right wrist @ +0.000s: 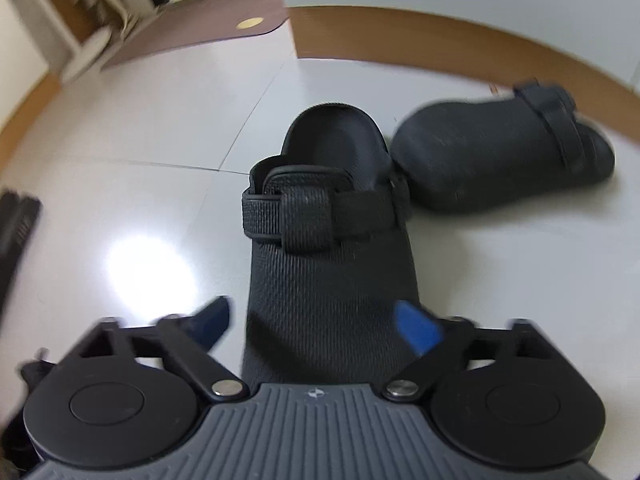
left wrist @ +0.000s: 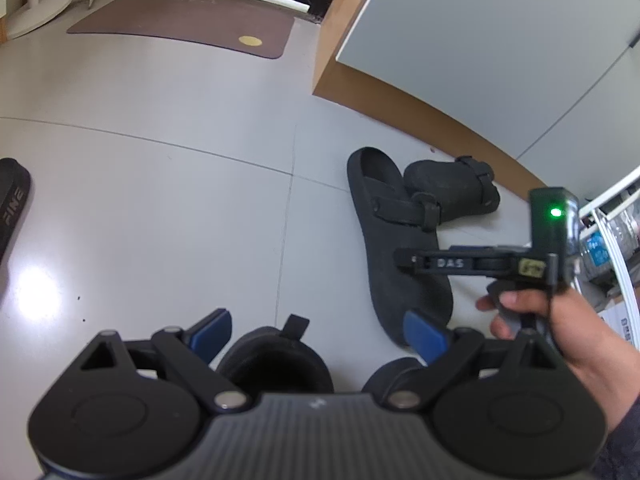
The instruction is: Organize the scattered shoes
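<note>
Right tool (right wrist: pixel 316 326) astride black clog (right wrist: pixel 320 216)

I see a pale tiled floor (left wrist: pixel 160 200) carrying two black clogs (left wrist: pixel 384 216), touching, one seemingly tipped over (left wrist: pixel 452 192), and a brown mat (left wrist: pixel 180 20).

"DAS" on the right hand-held gripper (left wrist: pixel 404 258); "FINE" on a black slipper (left wrist: pixel 14 204)

Bright overhead glare on the floor (left wrist: pixel 36 292), fisheye-bent edges (right view motion-blurred)
</note>
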`<action>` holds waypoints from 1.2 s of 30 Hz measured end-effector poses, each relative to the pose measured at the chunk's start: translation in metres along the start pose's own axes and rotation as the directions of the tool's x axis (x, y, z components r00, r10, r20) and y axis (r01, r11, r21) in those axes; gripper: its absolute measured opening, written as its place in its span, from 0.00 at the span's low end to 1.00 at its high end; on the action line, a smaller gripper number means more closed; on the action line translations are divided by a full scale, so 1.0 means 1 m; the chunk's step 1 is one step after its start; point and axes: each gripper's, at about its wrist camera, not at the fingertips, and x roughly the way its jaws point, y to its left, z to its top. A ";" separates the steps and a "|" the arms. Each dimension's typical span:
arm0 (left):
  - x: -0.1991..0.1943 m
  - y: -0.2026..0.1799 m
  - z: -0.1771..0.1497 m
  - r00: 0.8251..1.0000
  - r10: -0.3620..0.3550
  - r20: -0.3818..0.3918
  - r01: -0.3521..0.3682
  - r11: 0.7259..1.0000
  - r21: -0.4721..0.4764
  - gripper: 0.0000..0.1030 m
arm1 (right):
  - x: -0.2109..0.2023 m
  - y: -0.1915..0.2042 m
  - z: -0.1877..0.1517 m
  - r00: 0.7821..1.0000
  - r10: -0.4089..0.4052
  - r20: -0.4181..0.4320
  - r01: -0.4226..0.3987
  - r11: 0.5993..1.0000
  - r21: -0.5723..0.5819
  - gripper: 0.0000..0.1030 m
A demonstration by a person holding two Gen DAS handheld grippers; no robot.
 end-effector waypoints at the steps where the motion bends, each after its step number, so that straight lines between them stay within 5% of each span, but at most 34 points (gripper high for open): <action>1: 0.000 0.002 0.000 1.000 -0.001 0.000 0.001 1.000 -0.003 0.92 | 0.003 0.001 0.005 1.000 -0.011 -0.002 0.011 1.000 -0.017 0.96; 13: 0.001 0.007 0.000 1.000 -0.012 -0.006 0.011 1.000 -0.020 0.92 | 0.023 -0.001 0.022 1.000 -0.005 -0.019 0.003 0.996 -0.091 0.95; 20: -0.002 0.011 -0.002 1.000 -0.021 -0.004 0.021 0.999 -0.028 0.92 | 0.025 -0.013 0.024 0.998 -0.006 -0.057 0.010 0.998 0.064 0.93; 29: 0.006 0.009 -0.002 1.000 -0.025 -0.012 0.025 0.999 -0.027 0.92 | 0.019 -0.028 0.017 0.990 -0.090 -0.108 0.121 0.935 0.335 0.92; 36: 0.011 0.005 -0.001 0.999 -0.026 -0.018 0.026 1.000 -0.017 0.92 | 0.015 -0.026 0.010 0.983 -0.112 -0.145 0.159 0.912 0.377 0.92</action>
